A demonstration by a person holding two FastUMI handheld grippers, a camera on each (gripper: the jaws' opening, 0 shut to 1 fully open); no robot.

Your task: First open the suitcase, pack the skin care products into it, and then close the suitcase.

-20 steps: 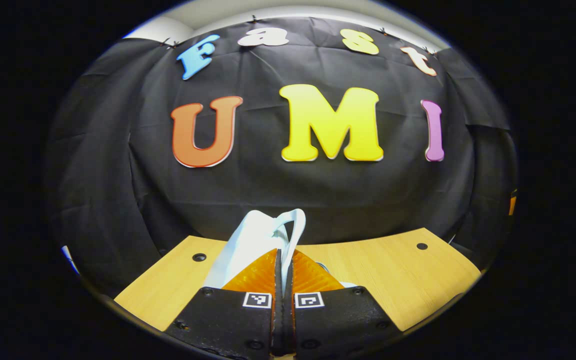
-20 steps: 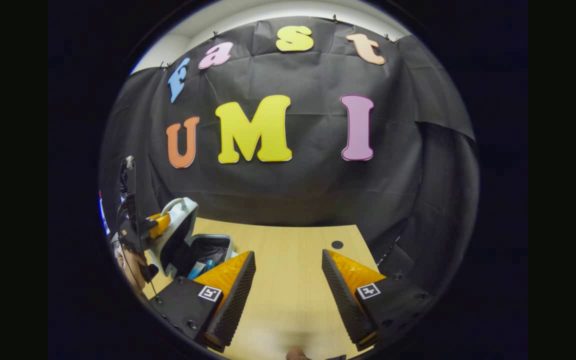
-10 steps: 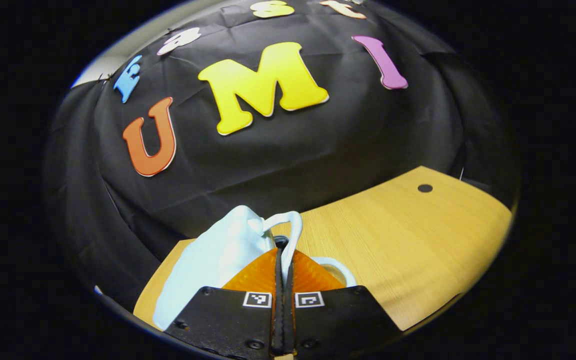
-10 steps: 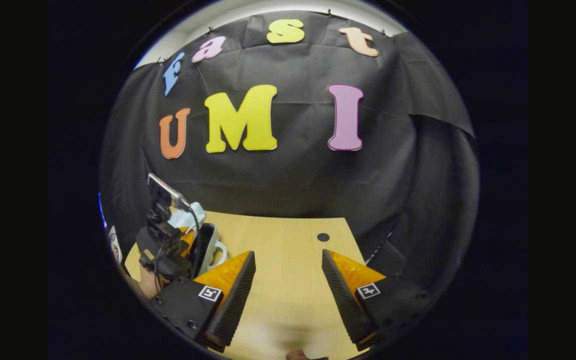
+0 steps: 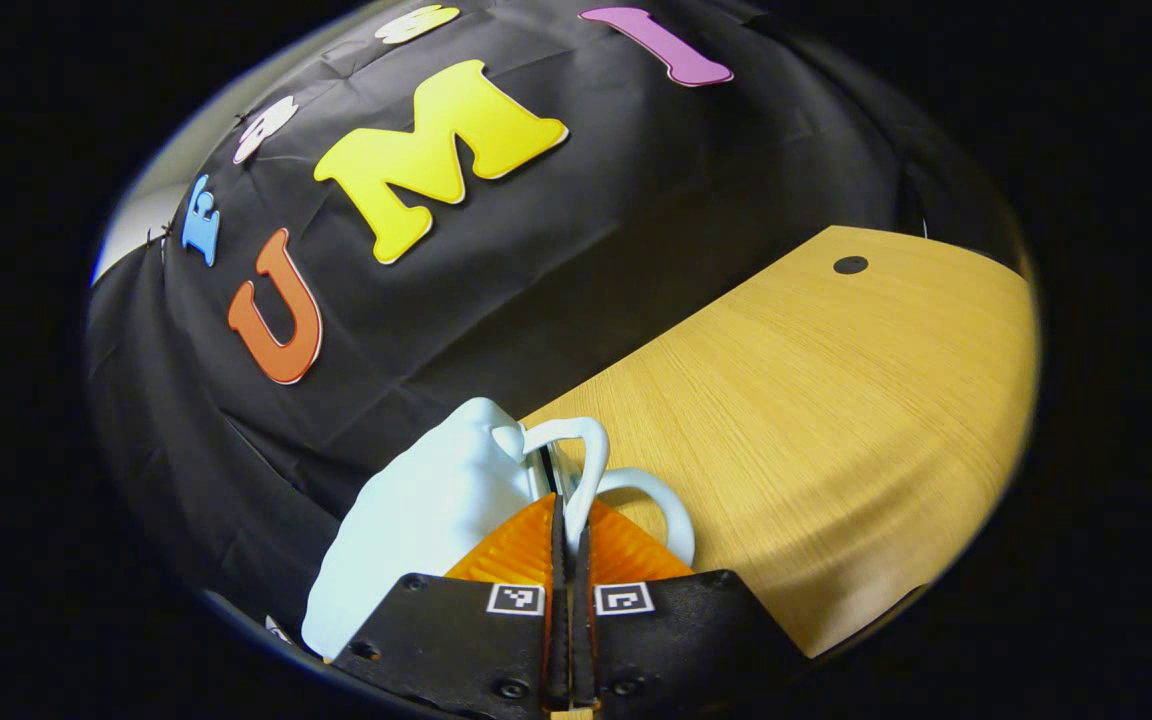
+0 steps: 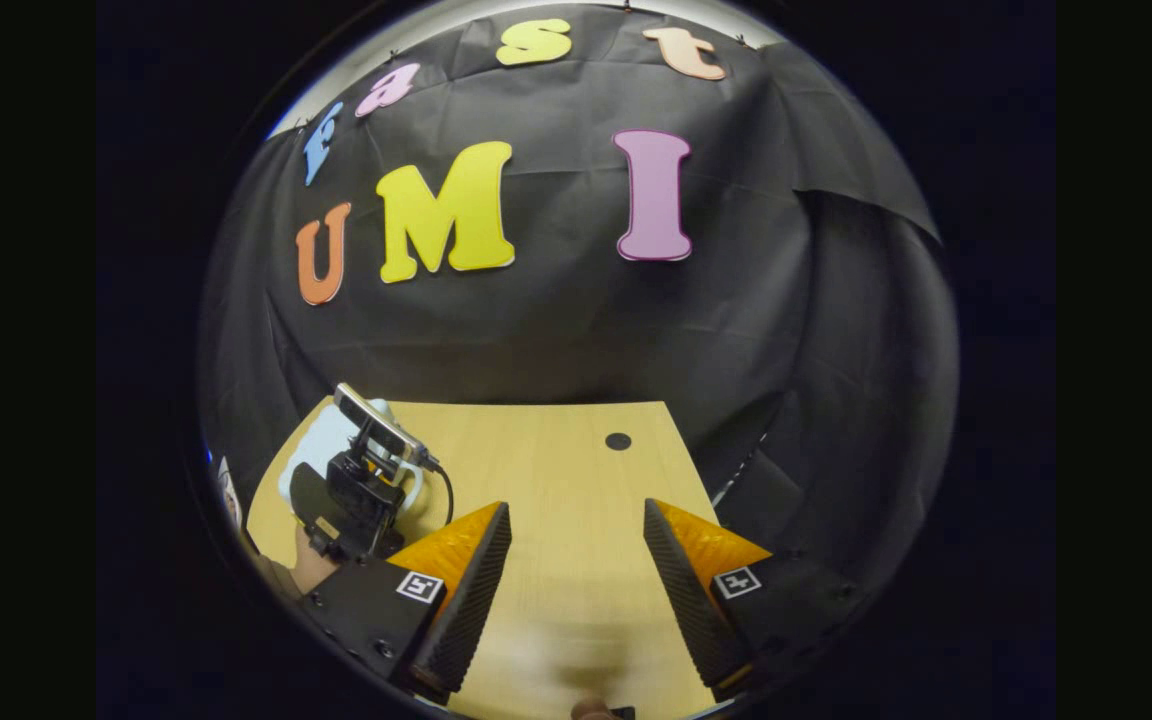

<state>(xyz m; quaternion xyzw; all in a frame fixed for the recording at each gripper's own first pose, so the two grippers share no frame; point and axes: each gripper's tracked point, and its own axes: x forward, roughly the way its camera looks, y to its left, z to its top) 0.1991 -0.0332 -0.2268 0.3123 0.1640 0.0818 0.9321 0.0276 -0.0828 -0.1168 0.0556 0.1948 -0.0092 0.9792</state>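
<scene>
Tongs first: the left tongs [image 5: 570,510] are pressed together with a thin white handle [image 5: 584,470] of the suitcase [image 5: 426,515] pinched between their fingers, seen close at the bottom of the left gripper view. The right tongs [image 6: 576,545] stand wide apart over bare wood and hold nothing.

Just beyond the left tongs, the suitcase is a small pale, whitish-blue hard shell with a smooth rounded body. Two looped white handles stand side by side at its top edge, the second handle [image 5: 661,495] arching just to the right of the gripped one. The two halves look brought together, with only a narrow dark seam between them. It rests on the light wooden tabletop [image 5: 816,400] near the corner by the booth's black cloth wall [image 5: 556,260].

In the right gripper view the suitcase [image 6: 321,450] lies low on the far left of the tabletop [image 6: 556,470], partly covered by the left tongs [image 6: 361,490] and the hand [image 6: 311,568] that holds them.

A second ago the lid stood upright and open, with a dark lining and blue items visible inside; half a second ago it was nearly down. The left view has tilted over with that swing, and the right tongs have kept their wide spread.
</scene>
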